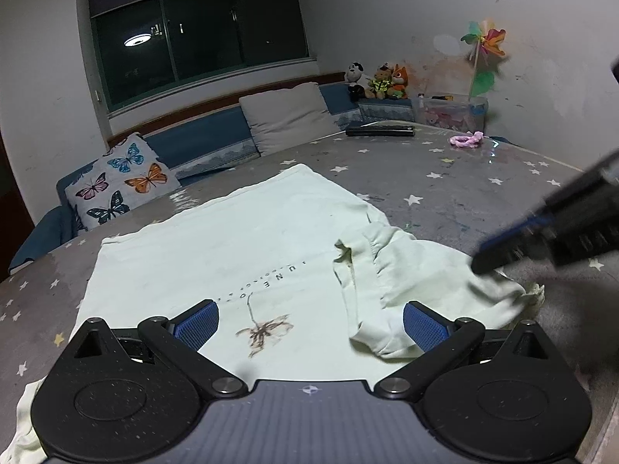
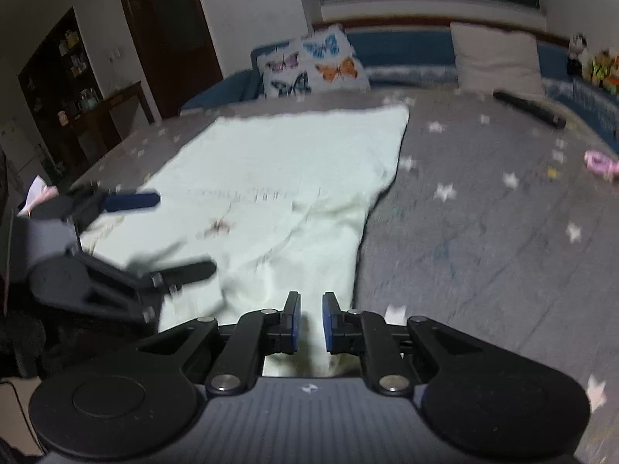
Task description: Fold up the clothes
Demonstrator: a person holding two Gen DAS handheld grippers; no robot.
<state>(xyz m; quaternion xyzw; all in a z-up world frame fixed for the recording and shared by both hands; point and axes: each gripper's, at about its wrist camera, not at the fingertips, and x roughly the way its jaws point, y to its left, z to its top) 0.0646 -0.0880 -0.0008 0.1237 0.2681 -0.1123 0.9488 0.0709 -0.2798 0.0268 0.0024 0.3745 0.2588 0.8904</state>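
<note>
Pale green cotton T-shirt [image 1: 232, 239] flat on star-print bedsheet [image 1: 445, 193] — left gripper [image 1: 309, 323] spread wide; right gripper [image 2: 311, 323] narrowed on crumpled sleeve [image 2: 309, 332], grip unclear

pale T-shirt [image 1: 216, 239], upside-down "JUNE" print

A pale mint-green T-shirt [image 1: 216, 239] lies spread front-up on a grey, star-patterned bed cover [image 1: 456, 181]. Its chest carries small dark lettering and a brown, spidery flower print [image 1: 263, 330] — the print sits near the shirt's middle. One sleeve [image 1: 390, 270] is folded inward over the body, rumpled and creased.
</note>
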